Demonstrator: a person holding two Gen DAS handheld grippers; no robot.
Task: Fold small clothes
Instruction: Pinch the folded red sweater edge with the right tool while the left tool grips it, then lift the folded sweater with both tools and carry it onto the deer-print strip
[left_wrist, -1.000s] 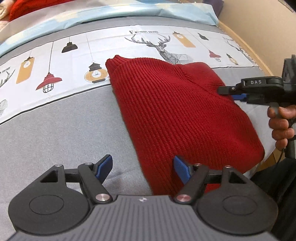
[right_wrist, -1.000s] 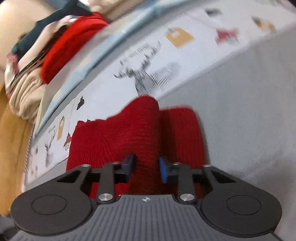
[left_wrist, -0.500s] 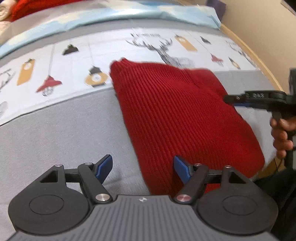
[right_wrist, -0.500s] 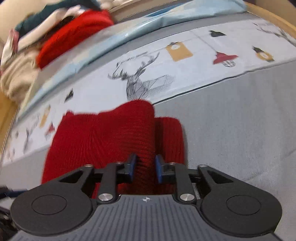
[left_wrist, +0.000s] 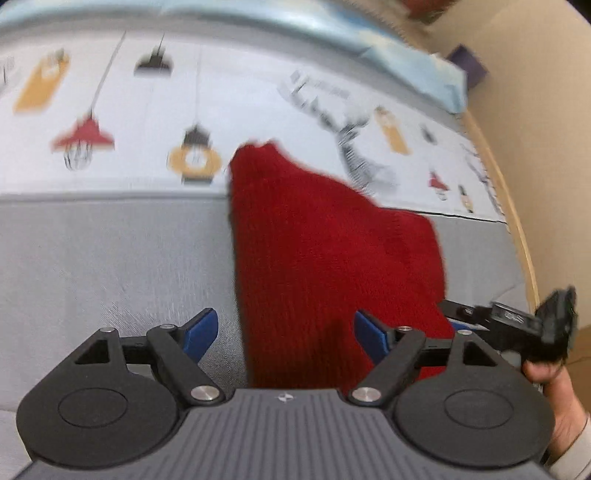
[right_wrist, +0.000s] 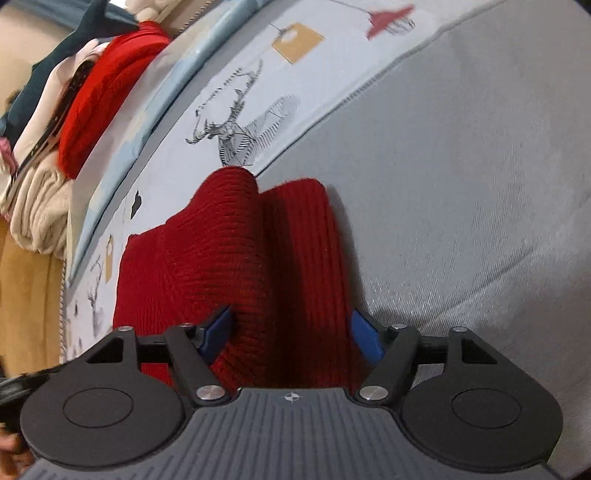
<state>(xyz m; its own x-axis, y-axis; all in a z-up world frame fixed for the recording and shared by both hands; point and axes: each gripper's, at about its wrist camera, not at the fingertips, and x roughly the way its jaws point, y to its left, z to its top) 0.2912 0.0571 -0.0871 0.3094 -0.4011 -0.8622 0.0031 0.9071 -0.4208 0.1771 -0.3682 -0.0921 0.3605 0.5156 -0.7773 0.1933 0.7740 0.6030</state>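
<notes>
A dark red knitted garment (left_wrist: 325, 251) lies folded on the grey bed cover (left_wrist: 110, 266). My left gripper (left_wrist: 284, 325) hovers over its near left edge; its jaws are opening, with the edge of the knit between them and neither pad pressing on it. In the right wrist view the same garment (right_wrist: 229, 251) shows a raised fold running away from me. My right gripper (right_wrist: 290, 321) straddles that fold, and its jaws are opening wide around the cloth. The right gripper (left_wrist: 452, 315) also shows at the garment's right corner, held by a hand (left_wrist: 546, 373).
The bed cover (right_wrist: 461, 166) has a white printed band with lamps and a deer (right_wrist: 240, 129) behind the garment. A pile of other clothes (right_wrist: 92, 92) lies at the far end. A wooden bed edge (left_wrist: 517, 221) runs along the right side.
My right gripper's jaws have spread apart and let go of the fold they pinched. My left gripper has slid closer over the garment's near edge and rolled, and its jaws stand a little wider.
</notes>
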